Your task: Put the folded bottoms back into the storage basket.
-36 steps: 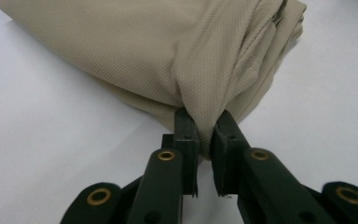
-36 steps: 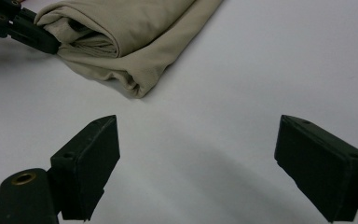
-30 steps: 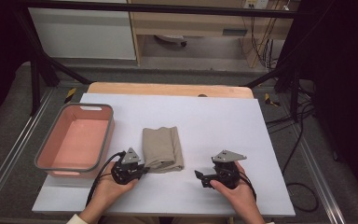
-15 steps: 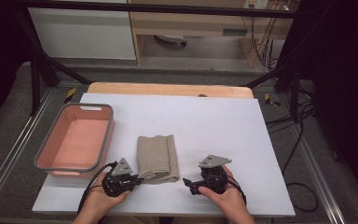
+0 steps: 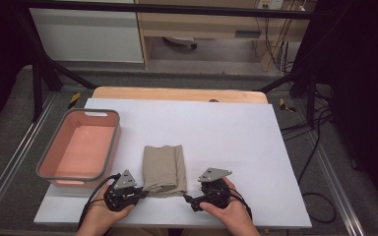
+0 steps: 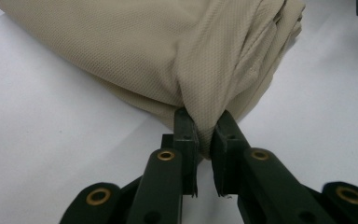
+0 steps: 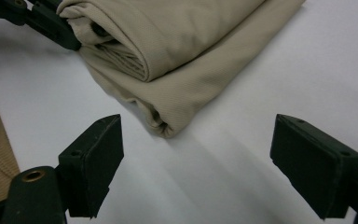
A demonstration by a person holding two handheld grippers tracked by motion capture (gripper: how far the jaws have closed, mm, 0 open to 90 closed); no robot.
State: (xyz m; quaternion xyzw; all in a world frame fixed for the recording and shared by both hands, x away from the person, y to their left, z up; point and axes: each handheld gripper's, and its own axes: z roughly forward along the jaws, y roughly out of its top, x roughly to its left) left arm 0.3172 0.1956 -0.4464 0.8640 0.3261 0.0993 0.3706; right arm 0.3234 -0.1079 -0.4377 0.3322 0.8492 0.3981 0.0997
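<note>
Beige folded knit cloth point(image 5: 164, 169) lies on the white table sheet point(image 5: 236, 137), right of the pink plastic tub point(image 5: 81, 147). Left gripper point(image 6: 205, 135) pinches its near corner; right gripper point(image 7: 196, 163) stands wide apart, its jaws just closing slightly, nothing between them.

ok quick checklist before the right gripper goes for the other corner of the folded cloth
1. Left gripper shut on the near corner of the folded beige cloth: ok, fabric is pinched between its jaws.
2. Right gripper open wide enough: ok; its jaws have just been closing a little, with nothing between them.
3. Right gripper lined up on the cloth's other near corner: not ok, the corner lies ahead of its jaws, apart from them.
4. Cloth folded and flat on the white table: ok.
5. Pink bin clear of the cloth: ok, it stands apart at the left.
6. How many layers the left gripper holds: cannot tell.
</note>
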